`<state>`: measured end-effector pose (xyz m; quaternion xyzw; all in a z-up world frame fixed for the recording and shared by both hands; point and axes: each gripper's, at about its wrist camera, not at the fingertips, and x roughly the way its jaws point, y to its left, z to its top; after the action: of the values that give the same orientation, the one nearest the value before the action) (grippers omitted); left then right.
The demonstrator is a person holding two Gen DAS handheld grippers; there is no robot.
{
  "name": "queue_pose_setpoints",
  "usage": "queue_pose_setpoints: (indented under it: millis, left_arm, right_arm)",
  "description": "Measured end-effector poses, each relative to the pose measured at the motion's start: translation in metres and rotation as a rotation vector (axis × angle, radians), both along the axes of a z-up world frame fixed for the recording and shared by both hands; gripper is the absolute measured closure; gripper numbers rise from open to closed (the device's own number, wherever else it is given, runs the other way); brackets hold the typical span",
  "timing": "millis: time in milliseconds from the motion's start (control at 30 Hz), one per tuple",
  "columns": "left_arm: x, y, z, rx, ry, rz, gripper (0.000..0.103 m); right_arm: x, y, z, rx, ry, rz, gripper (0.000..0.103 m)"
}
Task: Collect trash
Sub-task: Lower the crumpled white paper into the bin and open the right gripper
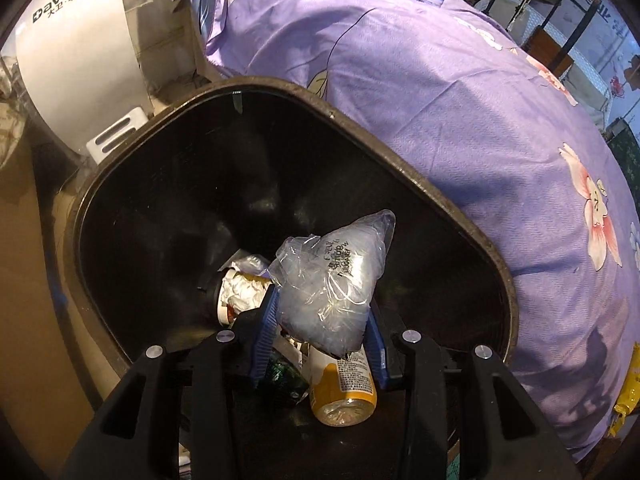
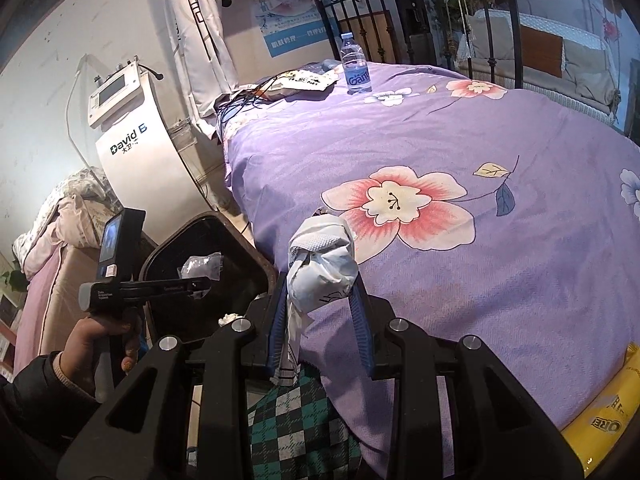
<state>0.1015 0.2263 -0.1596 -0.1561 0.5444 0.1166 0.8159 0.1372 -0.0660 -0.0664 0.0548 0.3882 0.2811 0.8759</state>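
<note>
In the left wrist view my left gripper (image 1: pixel 320 312) points down into a black trash bin (image 1: pixel 472 216) beside the bed, shut on a crumpled clear plastic bag (image 1: pixel 332 280). An orange can (image 1: pixel 344 388), a paper-stuffed cup (image 1: pixel 240 292) and other litter lie on the bin's bottom. In the right wrist view my right gripper (image 2: pixel 320 296) hovers over the bed's near edge, shut on a crumpled white wrapper (image 2: pixel 324 268). That view also shows the left gripper (image 2: pixel 192 284) with its clear bag (image 2: pixel 202 266) over the bin (image 2: pixel 244 252), held by a hand.
A purple floral bedspread (image 2: pixel 460 280) covers the bed. On its far end stand a water bottle (image 2: pixel 355 65) and a flat white packet (image 2: pixel 304 80). A yellow snack packet (image 2: pixel 604 424) lies at the near right edge. A white machine (image 2: pixel 132 136) stands beyond the bin.
</note>
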Motion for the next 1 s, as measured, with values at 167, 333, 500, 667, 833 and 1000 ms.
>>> queue_pose_setpoints:
  millis: [167,333,500,667,833,1000]
  left_arm:
    - [0.001,0.0,-0.009,0.02,0.051,-0.013,0.051]
    - [-0.001,0.002,-0.014,0.014,0.073,-0.005,0.034]
    - [-0.007,0.001,-0.003,0.045,0.02,0.002,0.031]
    - [-0.009,-0.002,0.02,0.13,-0.061,0.019,0.026]
    - [-0.013,0.003,0.046,0.182,-0.136,0.055,0.022]
    - [-0.018,0.02,0.062,0.193,-0.184,0.112,0.02]
  right_arm:
    - [0.0,0.001,-0.001,0.001,0.002,0.002,0.072]
    - [0.001,0.003,-0.004,0.005,0.013,0.007,0.072]
    - [0.002,0.012,-0.007,0.009,0.021,0.047,0.072]
    - [0.007,0.037,-0.014,0.032,0.046,0.133,0.072]
    - [0.012,0.079,-0.032,0.037,0.105,0.247,0.072]
    - [0.017,0.123,-0.053,0.045,0.179,0.351,0.072]
